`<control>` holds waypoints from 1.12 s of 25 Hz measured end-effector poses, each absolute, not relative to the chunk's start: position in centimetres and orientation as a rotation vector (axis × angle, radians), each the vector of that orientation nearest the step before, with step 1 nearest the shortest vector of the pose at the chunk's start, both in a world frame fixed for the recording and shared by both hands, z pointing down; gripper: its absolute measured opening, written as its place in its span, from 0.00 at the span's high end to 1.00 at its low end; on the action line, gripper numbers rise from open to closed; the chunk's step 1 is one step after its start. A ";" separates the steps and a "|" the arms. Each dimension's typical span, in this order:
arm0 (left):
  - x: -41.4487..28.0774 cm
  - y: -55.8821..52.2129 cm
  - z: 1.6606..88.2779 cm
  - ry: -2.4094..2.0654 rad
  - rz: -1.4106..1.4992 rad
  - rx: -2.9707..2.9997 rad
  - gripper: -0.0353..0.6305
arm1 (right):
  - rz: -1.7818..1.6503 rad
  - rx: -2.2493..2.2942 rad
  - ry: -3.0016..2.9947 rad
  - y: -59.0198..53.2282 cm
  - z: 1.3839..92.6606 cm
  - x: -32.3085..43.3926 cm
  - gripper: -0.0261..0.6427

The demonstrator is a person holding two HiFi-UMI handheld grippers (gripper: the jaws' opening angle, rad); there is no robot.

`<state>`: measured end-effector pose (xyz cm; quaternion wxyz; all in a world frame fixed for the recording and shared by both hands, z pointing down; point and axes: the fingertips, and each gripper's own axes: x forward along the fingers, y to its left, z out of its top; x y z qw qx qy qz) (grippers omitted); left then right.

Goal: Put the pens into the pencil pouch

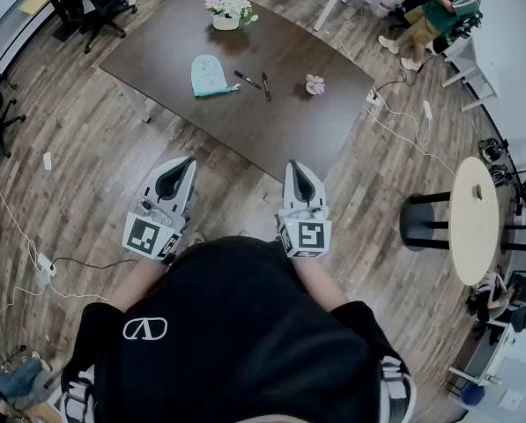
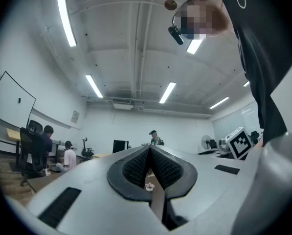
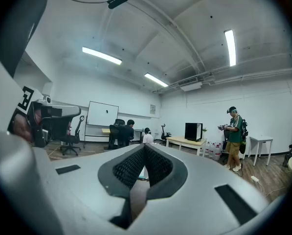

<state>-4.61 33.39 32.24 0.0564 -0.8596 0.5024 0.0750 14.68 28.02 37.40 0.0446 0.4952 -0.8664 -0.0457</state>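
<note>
A light teal pencil pouch (image 1: 209,76) lies on the dark brown table (image 1: 183,47). Two dark pens lie just right of it, one (image 1: 247,79) slanted and one (image 1: 266,85) nearly straight. My left gripper (image 1: 184,164) and right gripper (image 1: 295,167) are held side by side close to my body, short of the table's near edge and well away from the pens. Both are shut with nothing between the jaws. In the left gripper view the gripper (image 2: 149,148) points across the room, and the right gripper (image 3: 145,147) in its own view does the same.
A white pot of flowers (image 1: 228,11) stands at the table's far side and a small pink flower (image 1: 314,84) near its right edge. A round light table (image 1: 473,219) with a black stool (image 1: 424,222) stands at right. Office chairs (image 1: 91,3) and other people are further off. Cables run over the wooden floor.
</note>
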 end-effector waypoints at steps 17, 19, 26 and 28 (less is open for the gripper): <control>-3.6 32.1 32.6 1.567 0.207 -2.598 0.94 | -0.059 1.525 -2.735 26.5 36.9 16.2 0.96; -3.0 32.0 32.7 1.582 0.199 -2.592 0.94 | -0.053 1.525 -2.742 26.3 37.0 16.9 0.96; -0.4 31.0 33.6 1.660 0.152 -2.544 0.94 | -0.004 1.450 -2.812 24.6 38.6 18.7 0.96; -0.3 30.6 34.2 1.693 0.129 -2.526 0.94 | 0.012 1.420 -2.838 23.7 39.3 18.6 0.96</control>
